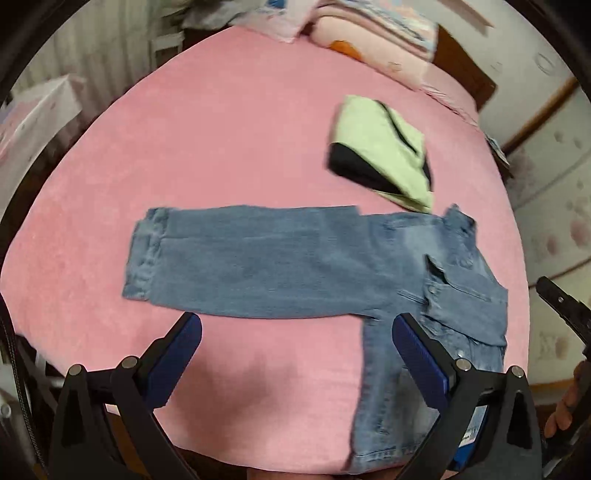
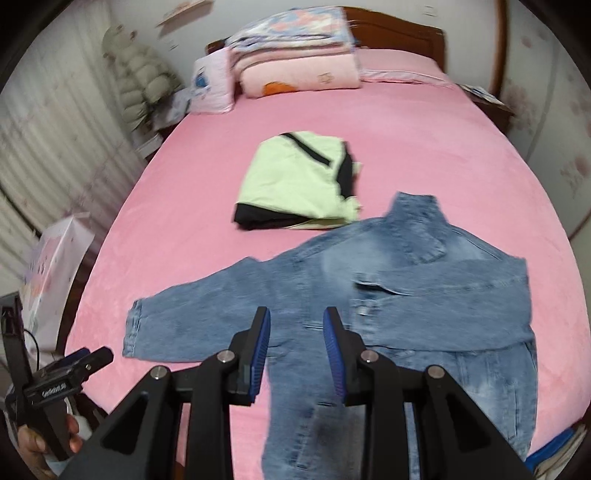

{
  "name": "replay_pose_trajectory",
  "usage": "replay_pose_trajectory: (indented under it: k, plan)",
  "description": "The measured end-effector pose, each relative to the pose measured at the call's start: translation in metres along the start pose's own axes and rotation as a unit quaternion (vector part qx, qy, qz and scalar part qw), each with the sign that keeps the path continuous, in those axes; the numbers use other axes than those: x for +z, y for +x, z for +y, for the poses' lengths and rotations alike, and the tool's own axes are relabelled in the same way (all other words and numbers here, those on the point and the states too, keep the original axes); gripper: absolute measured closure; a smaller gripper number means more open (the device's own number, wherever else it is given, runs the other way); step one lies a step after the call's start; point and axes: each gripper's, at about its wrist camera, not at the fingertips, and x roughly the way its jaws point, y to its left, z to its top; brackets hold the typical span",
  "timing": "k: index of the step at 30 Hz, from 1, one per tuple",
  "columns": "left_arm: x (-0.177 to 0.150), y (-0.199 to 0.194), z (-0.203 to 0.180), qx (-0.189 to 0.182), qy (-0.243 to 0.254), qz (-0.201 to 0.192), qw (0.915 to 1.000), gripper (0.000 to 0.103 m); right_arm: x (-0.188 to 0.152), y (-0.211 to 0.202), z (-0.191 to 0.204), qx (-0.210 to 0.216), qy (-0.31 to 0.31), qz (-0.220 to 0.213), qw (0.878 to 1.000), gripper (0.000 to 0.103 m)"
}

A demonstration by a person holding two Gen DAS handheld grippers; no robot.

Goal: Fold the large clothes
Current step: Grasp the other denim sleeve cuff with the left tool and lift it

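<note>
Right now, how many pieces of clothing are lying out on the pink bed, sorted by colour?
Blue: 1, the denim jacket, one sleeve still spread out
Light green with black: 1, the folded top
Total: 2

Left wrist view: looks from above bed edge, past wide-apart jaws, down at pink bed point(image 1: 229, 147). Denim jacket point(image 1: 280, 266) close, just ahead of jaws. Right wrist view: lower, faces headboard point(image 2: 399, 33) far ahead. Both views share jacket, green folded clothes point(image 2: 295, 177), pink bed.
</note>
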Motion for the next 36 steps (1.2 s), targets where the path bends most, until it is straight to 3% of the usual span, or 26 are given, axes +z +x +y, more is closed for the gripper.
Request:
replay_pose_trajectory:
  k: [6,10,18,24,27,31,32,34,35,36]
  plan:
    - [0.005,0.038,0.065,0.007,-0.075,0.024,0.9969,0.001,0.003,0.034,0.055,0.006,-0.059,0.028,0.998,0.074]
    - [0.001,0.069,0.111,-0.020,-0.147,0.032,0.9884,0.001,-0.005,0.066,0.080,0.019,-0.079,0.047,0.996,0.074]
    - [-0.027,0.131,0.185,-0.075,-0.302,0.017,0.9503,0.001,-0.026,0.138,0.107,0.040,-0.076,0.108,0.990,0.074]
    - [-0.047,0.175,0.215,-0.113,-0.405,0.001,0.9074,0.002,-0.036,0.173,0.121,0.051,-0.076,0.132,0.987,0.074]
    - [-0.049,0.188,0.221,-0.110,-0.428,-0.013,0.8968,0.002,-0.040,0.181,0.125,0.054,-0.079,0.139,0.986,0.074]
    - [-0.040,0.200,0.219,-0.097,-0.442,-0.017,0.8918,0.002,-0.042,0.186,0.126,0.054,-0.084,0.148,0.984,0.074]
    - [-0.037,0.201,0.217,-0.090,-0.442,-0.022,0.8925,0.006,-0.043,0.186,0.125,0.054,-0.083,0.150,0.984,0.074]
    - [-0.027,0.199,0.211,-0.053,-0.432,-0.025,0.9000,0.048,-0.042,0.186,0.122,0.054,-0.076,0.152,0.984,0.074]
    - [-0.021,0.195,0.210,-0.032,-0.428,-0.015,0.9032,0.059,-0.042,0.185,0.119,0.054,-0.073,0.151,0.984,0.074]
    - [-0.017,0.195,0.207,-0.012,-0.422,-0.004,0.9066,0.080,-0.041,0.183,0.116,0.054,-0.068,0.150,0.985,0.074]
